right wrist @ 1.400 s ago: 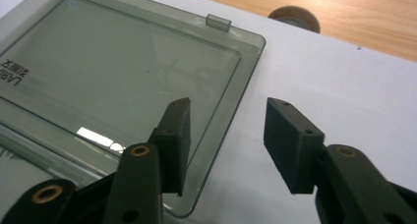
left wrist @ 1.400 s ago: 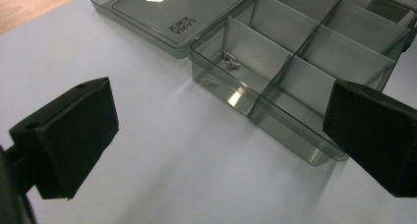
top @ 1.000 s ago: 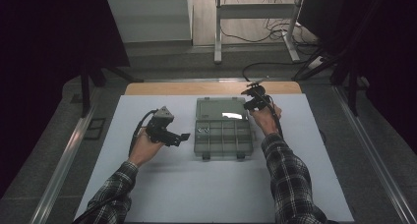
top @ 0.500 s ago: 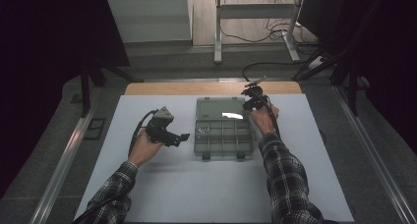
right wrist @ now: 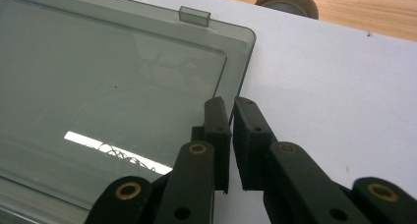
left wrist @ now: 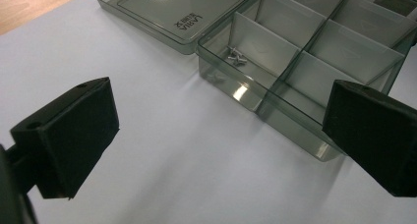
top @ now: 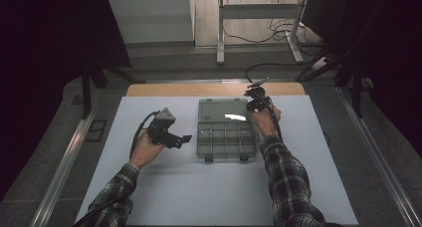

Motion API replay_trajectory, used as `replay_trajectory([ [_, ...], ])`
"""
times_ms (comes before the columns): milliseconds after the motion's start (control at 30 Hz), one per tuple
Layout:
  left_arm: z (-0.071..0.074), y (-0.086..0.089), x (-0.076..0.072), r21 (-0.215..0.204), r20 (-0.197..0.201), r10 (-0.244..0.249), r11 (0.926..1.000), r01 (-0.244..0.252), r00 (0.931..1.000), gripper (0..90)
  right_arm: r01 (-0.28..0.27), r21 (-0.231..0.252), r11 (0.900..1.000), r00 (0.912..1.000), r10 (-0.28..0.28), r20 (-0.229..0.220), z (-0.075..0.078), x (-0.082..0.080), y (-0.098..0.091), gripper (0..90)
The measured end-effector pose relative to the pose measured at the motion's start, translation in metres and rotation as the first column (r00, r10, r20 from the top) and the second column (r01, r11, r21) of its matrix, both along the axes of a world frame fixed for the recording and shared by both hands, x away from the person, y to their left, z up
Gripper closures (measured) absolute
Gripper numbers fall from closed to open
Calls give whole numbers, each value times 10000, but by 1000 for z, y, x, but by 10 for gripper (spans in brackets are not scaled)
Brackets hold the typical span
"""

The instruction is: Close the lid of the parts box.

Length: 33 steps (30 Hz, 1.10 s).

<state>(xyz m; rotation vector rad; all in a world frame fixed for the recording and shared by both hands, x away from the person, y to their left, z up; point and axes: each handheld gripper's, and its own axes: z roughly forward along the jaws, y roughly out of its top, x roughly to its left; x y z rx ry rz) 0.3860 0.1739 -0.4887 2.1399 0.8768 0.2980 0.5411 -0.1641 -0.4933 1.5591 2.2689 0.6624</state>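
Pinching the lid's [right wrist: 113,96] right edge, right gripper [right wrist: 231,106] jaws just closed, left gripper [left wrist: 216,130] spread beside the box [left wrist: 314,52].

Organizer box [left wrist: 314,52]: smoky translucent plastic, smooth, glossy. Lid [right wrist: 108,101], centre left of right gripper view: same tinted plastic, mirror-like glare streak. Screws [left wrist: 237,57] in compartment: bright metal. Table cover [top: 199,187]: pale, matt, smooth sheet. Tabletop strip [top: 164,89], upper centre of high view: light wood, satin. Left gripper [left wrist: 216,135] pads: black matt plastic. Right gripper [right wrist: 231,116]: black matt plastic, brass-coloured rivets. Sleeves [top: 291,187]: checked cloth.
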Motion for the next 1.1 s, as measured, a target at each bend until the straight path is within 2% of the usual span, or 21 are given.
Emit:
replay_trajectory([
  [267, -1, 1, 1, 23, -67, 78, 10000, -78, 9999, 5, 21, 77, 10000, 9997, -23, 226, -1, -1, 5, 871],
  [567, -1, 5, 2, -201, -181, 238, 9995, -241, 9996, 6, -105, 85, 9999, 9987, 101, 508, 1, -3, 13, 890],
  [733, -1, 5, 2, -182, -172, 255, 9995, -258, 9995, 6, -76, 170, 9998, 9976, 64, 682, 5, -5, 12, 890],
  [1100, -2, 8, 4, -268, -419, 586, 9979, -598, 9974, 7, -138, 338, 9993, 9935, 99, 1132, 16, -12, 11, 889],
])
